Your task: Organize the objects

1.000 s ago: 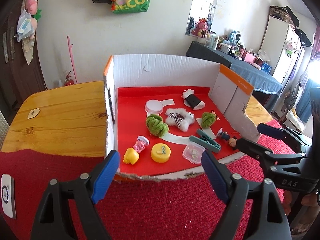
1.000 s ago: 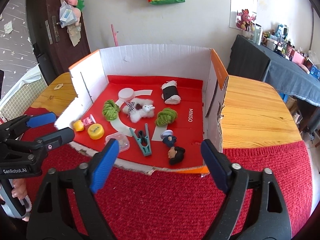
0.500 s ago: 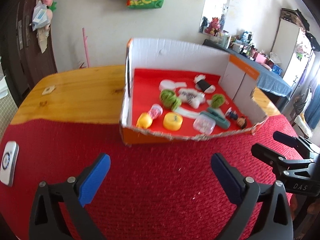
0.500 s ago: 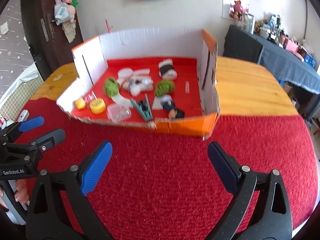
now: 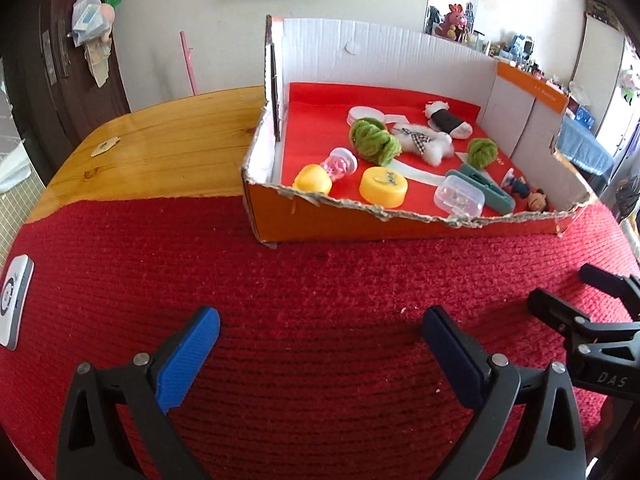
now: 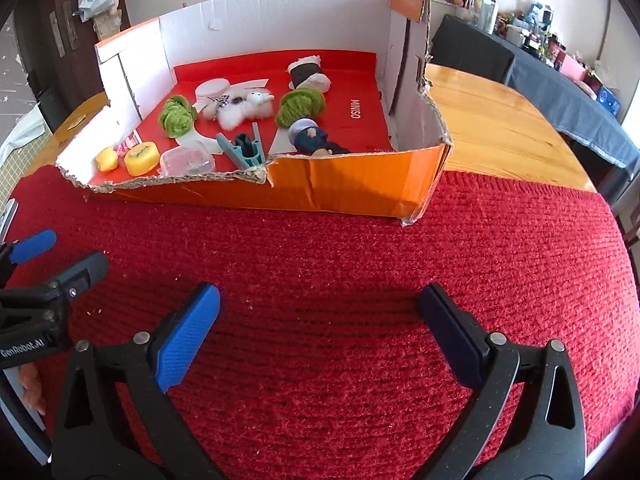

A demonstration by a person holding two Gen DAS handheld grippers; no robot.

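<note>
- Left gripper [image 5: 320,334]: jaws spread wide, nothing between them, over the red knitted mat [image 5: 320,280].
- Right gripper [image 6: 318,312]: jaws still opening, nothing between them, over the same mat; each gripper also shows at the edge of the other's view.
- Cardboard box [image 5: 360,220]: one, orange outside, white walls, red floor, torn low front wall; it stands at the mat's far edge on the wooden counter [image 5: 160,140]. All task things lie inside it, well apart from both grippers.
- Contents, counted in the left wrist view: two green yarn balls [image 5: 374,142], one white fluffy toy [image 5: 424,144], one black-and-white roll [image 5: 446,122], one white round lid [image 5: 362,114], one yellow round lid [image 5: 383,186], one yellow cap [image 5: 313,178], one pink trinket [image 5: 339,164], one clear case [image 5: 459,199], one teal clip [image 5: 486,188], small figures at the right corner [image 5: 524,192].
- Left wrist view only: a white device [image 5: 14,304] at the mat's left edge.
- Right wrist view only: the "MINISO" print [image 6: 354,109] on the box floor.
</note>
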